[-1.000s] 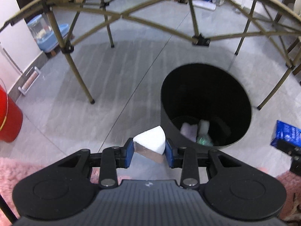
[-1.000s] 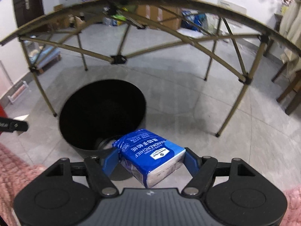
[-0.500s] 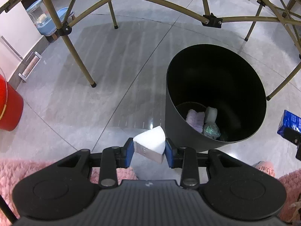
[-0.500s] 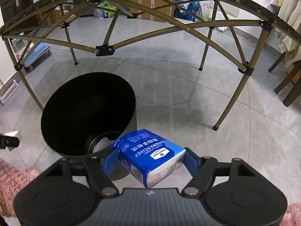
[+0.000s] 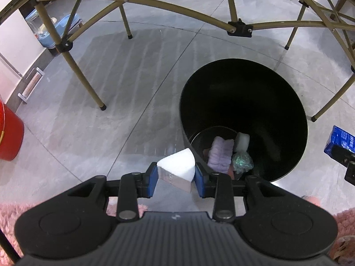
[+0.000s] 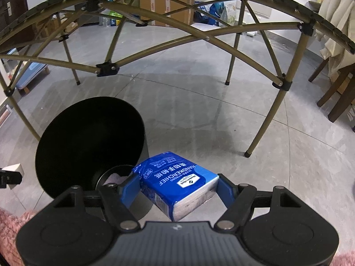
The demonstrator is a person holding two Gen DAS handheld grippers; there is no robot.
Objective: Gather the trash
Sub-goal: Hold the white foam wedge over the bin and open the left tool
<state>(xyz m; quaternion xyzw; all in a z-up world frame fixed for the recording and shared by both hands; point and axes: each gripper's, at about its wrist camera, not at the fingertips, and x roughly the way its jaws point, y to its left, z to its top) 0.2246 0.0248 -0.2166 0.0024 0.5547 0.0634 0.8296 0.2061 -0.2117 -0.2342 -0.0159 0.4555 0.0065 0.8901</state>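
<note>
The left gripper [image 5: 176, 178] has its blue pads clamped on a white wedge-shaped block [image 5: 177, 166] with a grey underside, held above the grey tiled floor [image 5: 124, 84] just left of the black trash bin [image 5: 186, 119]. At the floor's left edge stands a red bucket [image 5: 10, 137]. Down inside the bin lie a lilac cloth [image 5: 220, 151], a white lump [image 5: 243, 140] and a crumpled green wrapper [image 5: 241, 161]. Behind the bin stands an olive folding table frame [image 5: 155, 2], its legs planted on the floor.

The right gripper [image 6: 179, 190] is closed on a blue tissue pack [image 6: 175, 177], tilted, held just beside the bin's right rim [image 6: 142, 122] and overlapping it slightly. The pack's printing reads upside down from this camera: "HANDKERCHIEF", a smaller line above it that looks like "ULTRA-STRONG", a row of Chinese characters, a round "100" mark and a white brand badge too small to read. Pink shaggy carpet [image 6: 8, 223] shows at the lower left corner. Cardboard boxes [image 6: 164, 2] stand at the far side of the floor
</note>
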